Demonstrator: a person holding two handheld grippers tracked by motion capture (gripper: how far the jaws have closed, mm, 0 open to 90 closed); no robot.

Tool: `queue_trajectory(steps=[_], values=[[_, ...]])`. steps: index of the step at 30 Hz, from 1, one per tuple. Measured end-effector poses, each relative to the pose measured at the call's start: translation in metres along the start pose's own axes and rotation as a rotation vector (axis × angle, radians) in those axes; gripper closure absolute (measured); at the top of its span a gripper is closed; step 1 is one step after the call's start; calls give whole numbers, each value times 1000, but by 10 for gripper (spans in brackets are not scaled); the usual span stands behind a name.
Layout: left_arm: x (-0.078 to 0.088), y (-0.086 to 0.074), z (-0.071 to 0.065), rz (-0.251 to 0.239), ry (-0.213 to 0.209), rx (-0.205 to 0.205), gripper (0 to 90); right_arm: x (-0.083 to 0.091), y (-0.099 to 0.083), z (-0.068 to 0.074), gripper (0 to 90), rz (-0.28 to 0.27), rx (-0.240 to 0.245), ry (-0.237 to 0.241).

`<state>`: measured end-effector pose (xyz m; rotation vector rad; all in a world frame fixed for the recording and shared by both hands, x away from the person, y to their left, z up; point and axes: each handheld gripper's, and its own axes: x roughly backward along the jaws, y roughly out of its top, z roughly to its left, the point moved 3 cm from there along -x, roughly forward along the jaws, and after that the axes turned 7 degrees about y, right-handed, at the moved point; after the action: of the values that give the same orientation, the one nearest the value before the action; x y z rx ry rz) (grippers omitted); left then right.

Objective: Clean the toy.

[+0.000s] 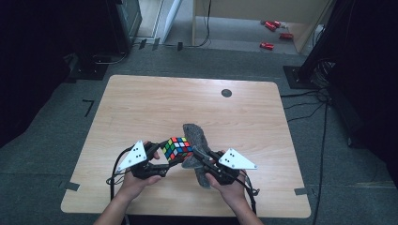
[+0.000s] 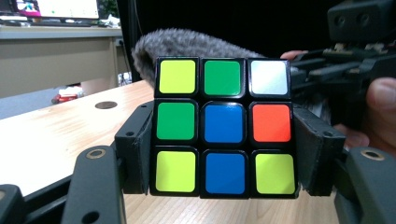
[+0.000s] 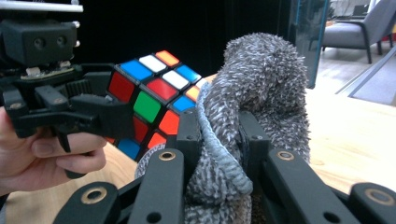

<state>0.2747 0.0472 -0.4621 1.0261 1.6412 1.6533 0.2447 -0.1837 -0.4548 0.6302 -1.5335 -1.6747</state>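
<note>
A Rubik's cube is held above the wooden table, clamped on two opposite sides by the black jaws of my left gripper. Its blue-centred face looks into the left gripper view. Just to the cube's right, my right gripper is shut on a grey fuzzy cloth. The cloth bunches between the jaws, rises past them and lies against the cube's side. In the left gripper view the cloth shows behind the cube's top edge.
The light wooden table has a round dark grommet near its far edge. Both hands work near the front edge. Red cans lie on the floor beyond, and dark stands and cables flank the table.
</note>
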Motion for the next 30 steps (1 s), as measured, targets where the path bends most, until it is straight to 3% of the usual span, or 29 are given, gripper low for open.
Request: queue_trajectory(steps=[3,15,26,30], values=[[1,-1,2,3,-10,13,352,-1,-3,0,761,-1,-22,18],[4,2,7,-27,-33,59,351,-4,-6,5,757,-14,-22,78],[8,4,13,-51,-61,112,351,-13,-16,18,757,61,93,142],[9,4,14,-51,-55,113,351,-17,-21,20,756,101,103,176]])
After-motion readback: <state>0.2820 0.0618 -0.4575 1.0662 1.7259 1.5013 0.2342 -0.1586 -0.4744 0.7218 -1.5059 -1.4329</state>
